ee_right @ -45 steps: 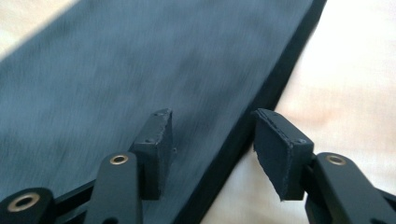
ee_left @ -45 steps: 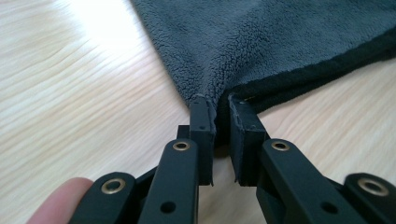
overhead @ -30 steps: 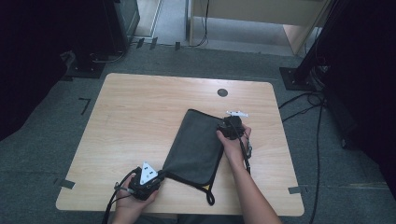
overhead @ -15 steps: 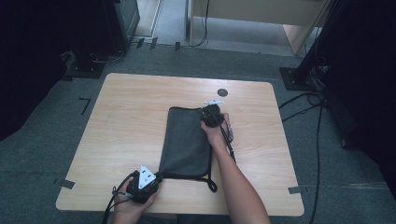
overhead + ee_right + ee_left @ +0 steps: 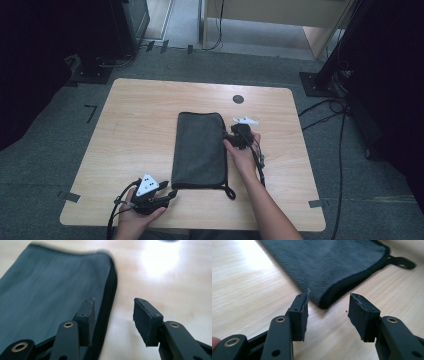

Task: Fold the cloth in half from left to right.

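Since a second ago the folded dark towel (image 5: pixel 199 150) has swung from a slant to lie squarely lengthwise on the desk (image 5: pixel 130 130), and the right gripper (image 5: pixel 239 136) has shifted to its right long edge. Both grippers' fingers have just been opening. The left gripper (image 5: pixel 167 196) sits just off the towel's near corner; both stand apart, clamping nothing.
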